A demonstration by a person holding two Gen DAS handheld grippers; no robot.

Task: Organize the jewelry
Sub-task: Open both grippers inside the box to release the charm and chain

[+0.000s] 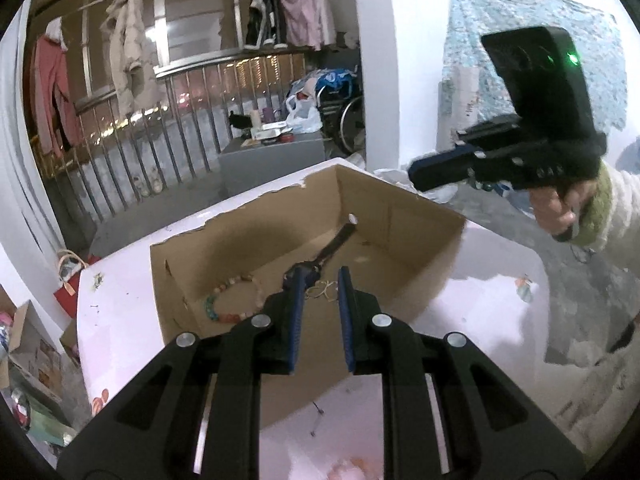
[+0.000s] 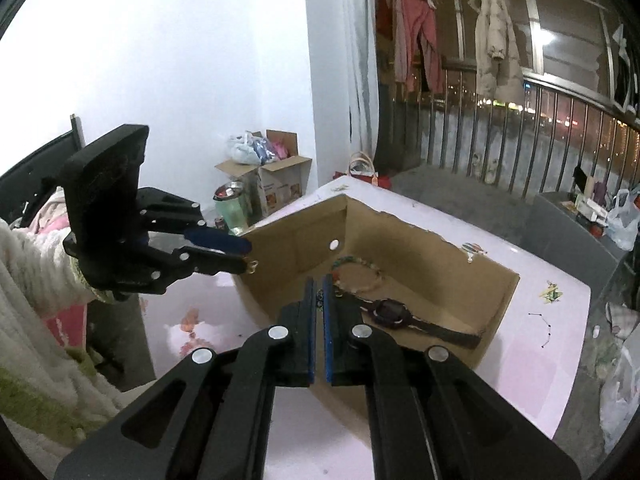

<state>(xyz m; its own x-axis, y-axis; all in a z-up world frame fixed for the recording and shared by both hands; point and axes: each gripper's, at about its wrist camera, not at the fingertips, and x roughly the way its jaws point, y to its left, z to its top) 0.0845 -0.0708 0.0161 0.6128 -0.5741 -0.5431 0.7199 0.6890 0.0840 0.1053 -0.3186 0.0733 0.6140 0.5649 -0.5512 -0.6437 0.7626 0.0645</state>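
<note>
A torn cardboard box point(image 1: 404, 216) point(image 2: 496, 292) lies on the pink table point(image 1: 480, 280) point(image 2: 532, 332). Inside it are a beaded bracelet point(image 1: 228, 300) point(image 2: 360, 270) and a dark wristwatch point(image 1: 336, 242) point(image 2: 394, 314). My left gripper point(image 1: 318, 280) point(image 2: 246, 256) hovers over the box's near edge, jaws apart, with small gold rings point(image 1: 320, 290) point(image 2: 251, 266) at its fingertips. My right gripper point(image 2: 319, 290) point(image 1: 416, 174) has its jaws nearly together; a small dark piece point(image 2: 320, 300) shows in the gap, and I cannot tell whether it is held.
Small jewelry bits point(image 2: 550, 292) and a thin chain point(image 2: 544, 326) lie on the table's right side. A metal railing point(image 1: 168, 128) with hanging clothes runs behind. Boxes and bags point(image 2: 264, 172) stand on the floor by the white wall.
</note>
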